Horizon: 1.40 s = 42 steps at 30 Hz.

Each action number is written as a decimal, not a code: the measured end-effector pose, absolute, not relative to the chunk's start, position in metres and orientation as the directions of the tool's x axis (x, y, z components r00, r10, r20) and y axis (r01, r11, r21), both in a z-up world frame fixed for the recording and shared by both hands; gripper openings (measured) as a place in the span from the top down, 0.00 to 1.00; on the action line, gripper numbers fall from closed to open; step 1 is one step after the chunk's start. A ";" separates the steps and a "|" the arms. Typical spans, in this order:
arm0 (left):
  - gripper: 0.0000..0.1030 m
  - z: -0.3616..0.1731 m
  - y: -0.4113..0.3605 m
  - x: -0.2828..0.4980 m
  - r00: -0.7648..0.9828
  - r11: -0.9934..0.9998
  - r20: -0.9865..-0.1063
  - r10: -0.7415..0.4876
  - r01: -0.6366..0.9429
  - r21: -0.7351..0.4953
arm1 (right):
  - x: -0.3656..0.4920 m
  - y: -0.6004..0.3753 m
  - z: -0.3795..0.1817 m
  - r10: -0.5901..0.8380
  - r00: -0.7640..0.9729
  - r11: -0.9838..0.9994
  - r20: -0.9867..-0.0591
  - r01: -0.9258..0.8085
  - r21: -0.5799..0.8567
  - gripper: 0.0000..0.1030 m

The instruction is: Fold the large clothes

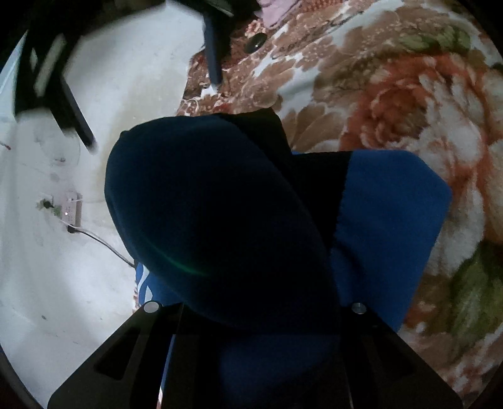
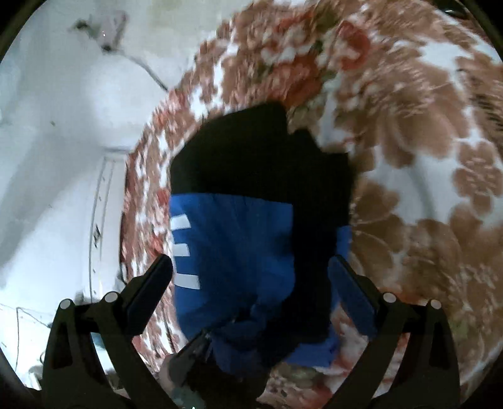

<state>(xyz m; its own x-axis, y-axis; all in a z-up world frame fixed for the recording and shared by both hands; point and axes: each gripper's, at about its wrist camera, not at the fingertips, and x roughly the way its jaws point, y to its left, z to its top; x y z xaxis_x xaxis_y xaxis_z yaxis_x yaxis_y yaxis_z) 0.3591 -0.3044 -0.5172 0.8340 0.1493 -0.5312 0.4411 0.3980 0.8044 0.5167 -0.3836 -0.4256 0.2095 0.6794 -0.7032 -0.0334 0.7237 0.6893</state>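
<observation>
A blue garment with black panels lies bunched on the floral blanket. In the left wrist view a dark fold of it drapes over my left gripper and hides both fingers; the jaws are shut on the cloth. The right wrist view shows the garment from above, with white stripes on its left edge. My right gripper hangs over it, its fingers spread wide on either side, clear of the cloth. The left gripper pokes in at the garment's near edge.
The floral blanket covers the right of both views; its edge runs along a white floor. A power strip with a cable lies there. A small dark oval object and a pink cloth sit at the far end.
</observation>
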 end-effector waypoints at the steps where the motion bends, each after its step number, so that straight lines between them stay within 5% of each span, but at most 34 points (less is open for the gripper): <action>1: 0.88 -0.516 -0.304 0.360 0.836 0.404 -0.529 0.146 0.437 0.803 | 0.523 -0.375 -0.434 0.673 0.180 0.734 -0.718 -0.036 0.678 0.05; 8: 0.88 -0.511 -0.301 0.350 0.841 0.436 -0.528 0.121 0.433 0.789 | 0.541 -0.345 -0.472 0.699 0.060 0.714 -0.713 0.004 0.700 0.05; 10: 0.88 -0.510 -0.300 0.350 0.842 0.438 -0.528 0.113 0.435 0.787 | 0.545 -0.341 -0.480 0.681 0.046 0.731 -0.731 0.011 0.682 0.13; 19: 0.88 -0.512 -0.300 0.353 0.844 0.431 -0.528 0.096 0.443 0.786 | 0.534 -0.349 -0.419 0.721 0.136 0.690 -0.680 -0.042 0.723 0.17; 24: 0.88 -0.508 -0.300 0.353 0.848 0.432 -0.523 0.085 0.442 0.786 | 0.542 -0.338 -0.451 0.602 0.068 0.798 -0.795 -0.012 0.603 0.17; 27: 0.88 -0.507 -0.298 0.353 0.850 0.426 -0.521 0.074 0.446 0.787 | 0.539 -0.327 -0.458 0.642 0.031 0.767 -0.766 -0.041 0.640 0.26; 28: 0.88 -0.507 -0.297 0.352 0.852 0.425 -0.519 0.070 0.445 0.788 | 0.538 -0.322 -0.457 0.639 0.023 0.768 -0.769 -0.069 0.636 0.38; 29: 0.88 -0.507 -0.298 0.352 0.853 0.425 -0.518 0.069 0.444 0.788 | 0.538 -0.319 -0.459 0.624 0.018 0.780 -0.781 -0.080 0.621 0.72; 30: 0.88 -0.507 -0.298 0.351 0.854 0.424 -0.516 0.071 0.443 0.790 | 0.539 -0.318 -0.462 0.603 0.012 0.796 -0.798 -0.080 0.600 0.90; 32: 0.85 -0.507 -0.299 0.349 0.857 0.410 -0.509 0.076 0.439 0.800 | 0.544 -0.319 -0.464 0.620 -0.003 0.782 -0.785 -0.082 0.618 0.90; 35: 0.57 -0.501 -0.299 0.332 0.865 0.367 -0.498 0.059 0.445 0.817 | 0.543 -0.317 -0.437 0.617 0.031 0.778 -0.786 -0.175 0.604 0.91; 37: 0.58 -0.480 -0.288 0.324 0.844 0.421 -0.534 0.048 0.467 0.777 | 0.541 -0.325 -0.415 0.641 0.028 0.756 -0.767 -0.199 0.624 0.91; 39: 0.46 -0.445 -0.266 0.317 0.797 0.511 -0.604 0.019 0.511 0.691 | 0.539 -0.332 -0.406 0.633 0.025 0.760 -0.774 -0.210 0.615 0.91; 42: 0.42 -0.405 -0.239 0.304 0.751 0.561 -0.659 -0.039 0.562 0.607 | 0.541 -0.338 -0.405 0.592 0.013 0.792 -0.805 -0.192 0.580 0.91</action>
<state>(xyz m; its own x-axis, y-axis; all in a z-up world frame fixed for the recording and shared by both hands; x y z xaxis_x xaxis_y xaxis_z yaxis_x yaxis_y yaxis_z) 0.3042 -0.2392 -0.4046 0.7509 -0.0390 -0.6593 0.5623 0.5613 0.6073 0.5406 -0.3384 -0.4046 0.0131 0.5925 -0.8055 -0.1917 0.7921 0.5795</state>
